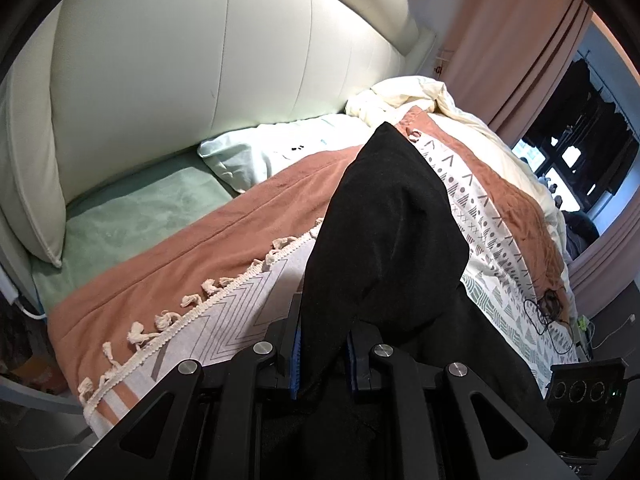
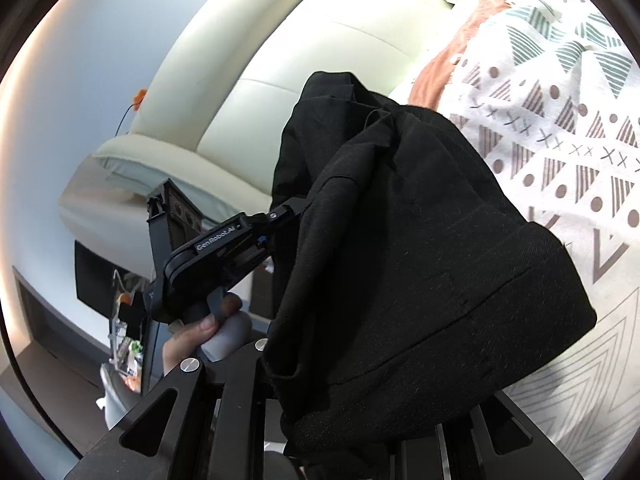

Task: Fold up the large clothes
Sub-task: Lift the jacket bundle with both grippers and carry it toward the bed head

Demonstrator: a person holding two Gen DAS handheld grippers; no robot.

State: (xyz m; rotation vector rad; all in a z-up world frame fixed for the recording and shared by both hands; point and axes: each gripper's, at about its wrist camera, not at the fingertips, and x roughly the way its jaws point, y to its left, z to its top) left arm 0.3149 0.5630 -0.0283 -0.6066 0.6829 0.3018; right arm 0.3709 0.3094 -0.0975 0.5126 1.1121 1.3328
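A black garment (image 1: 392, 216) is lifted over the bed, bunched and hanging in folds. My left gripper (image 1: 324, 332) is shut on it, and its blue pads (image 1: 295, 356) pinch a fold of the cloth. In the right wrist view the same garment (image 2: 420, 240) drapes over my right gripper (image 2: 360, 420) and hides its fingers, with the cloth gathered where they meet. The left gripper (image 2: 286, 210) shows there too, clamped on the garment's left edge, with a hand (image 2: 192, 336) on its handle.
Below lies an orange and white patterned blanket (image 1: 200, 248) with a tasselled fringe. A cream padded headboard (image 1: 200, 60), a pale pillow (image 1: 272, 144) and a crumpled cream duvet (image 1: 420, 96) are behind. A black cable (image 1: 544, 312) lies on the blanket at right, near pink curtains (image 1: 500, 40).
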